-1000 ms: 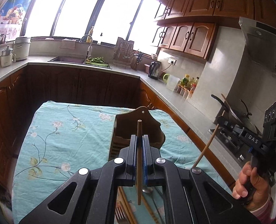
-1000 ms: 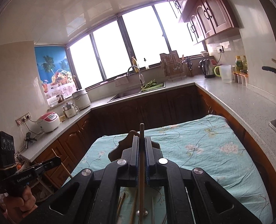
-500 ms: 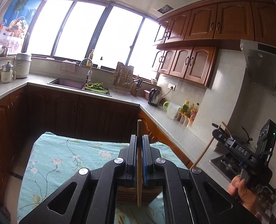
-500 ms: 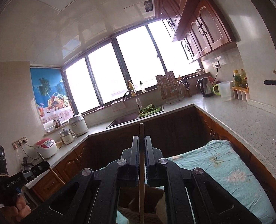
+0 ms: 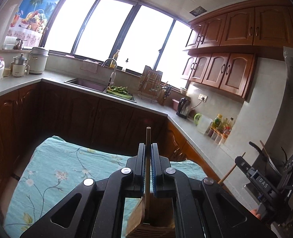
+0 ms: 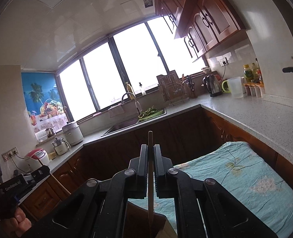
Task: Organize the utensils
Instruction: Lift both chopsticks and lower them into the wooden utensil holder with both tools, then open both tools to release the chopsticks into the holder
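Observation:
My left gripper (image 5: 148, 146) is shut on a wooden chopstick (image 5: 147, 138) held upright; its lower end hangs over the open top of a wooden utensil holder (image 5: 150, 222) just below. My right gripper (image 6: 150, 147) is shut on a second wooden chopstick (image 6: 150, 138), also upright, its lower end reaching down to the same holder (image 6: 146, 226). Each gripper shows in the other's view: the right one (image 5: 243, 163) at the lower right with its chopstick, the left one (image 6: 41, 170) at the lower left. Both are raised above the table.
The table carries a teal floral cloth (image 5: 57, 170), also seen in the right wrist view (image 6: 245, 178). Brown cabinets and a grey counter (image 6: 255, 117) wrap around, with a sink (image 5: 87, 82), kettle (image 5: 183, 107), bottles and a pan by the stove at right.
Both grippers have risen and tilted up with their chopsticks; the holder, once ahead of the fingers, now sits under them at the frame bottom. The loose utensils on the cloth are out of view.

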Demonstrator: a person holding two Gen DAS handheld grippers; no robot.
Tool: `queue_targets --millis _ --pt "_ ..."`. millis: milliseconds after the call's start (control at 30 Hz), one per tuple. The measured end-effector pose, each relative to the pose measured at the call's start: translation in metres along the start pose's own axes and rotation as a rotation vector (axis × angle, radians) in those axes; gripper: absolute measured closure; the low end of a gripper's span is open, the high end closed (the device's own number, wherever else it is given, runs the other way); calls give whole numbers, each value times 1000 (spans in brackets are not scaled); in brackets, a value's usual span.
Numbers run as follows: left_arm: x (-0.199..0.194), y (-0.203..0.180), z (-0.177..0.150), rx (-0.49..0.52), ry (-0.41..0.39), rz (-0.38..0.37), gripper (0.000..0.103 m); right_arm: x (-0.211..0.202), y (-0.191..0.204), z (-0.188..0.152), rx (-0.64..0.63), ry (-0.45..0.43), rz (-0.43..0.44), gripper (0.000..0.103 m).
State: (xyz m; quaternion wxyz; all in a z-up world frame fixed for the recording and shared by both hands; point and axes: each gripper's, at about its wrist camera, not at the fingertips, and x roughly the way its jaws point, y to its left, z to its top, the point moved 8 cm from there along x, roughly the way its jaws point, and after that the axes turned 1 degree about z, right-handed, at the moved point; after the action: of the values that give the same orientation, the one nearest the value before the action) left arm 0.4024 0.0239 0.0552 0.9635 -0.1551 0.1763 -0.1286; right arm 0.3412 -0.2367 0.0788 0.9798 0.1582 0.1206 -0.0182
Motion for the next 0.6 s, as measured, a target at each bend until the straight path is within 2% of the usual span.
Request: queue_targets --millis 167,333,600 --pt "30 -1 -20 -10 37 12 100 8 -14 -18 31 28 -19 98" --pt "54 -6 -23 9 89 10 99 14 -17 -28 22 67 -26 97" --pt "55 -2 5 25 94 22 98 15 -17 -28 17 85 -30 97"
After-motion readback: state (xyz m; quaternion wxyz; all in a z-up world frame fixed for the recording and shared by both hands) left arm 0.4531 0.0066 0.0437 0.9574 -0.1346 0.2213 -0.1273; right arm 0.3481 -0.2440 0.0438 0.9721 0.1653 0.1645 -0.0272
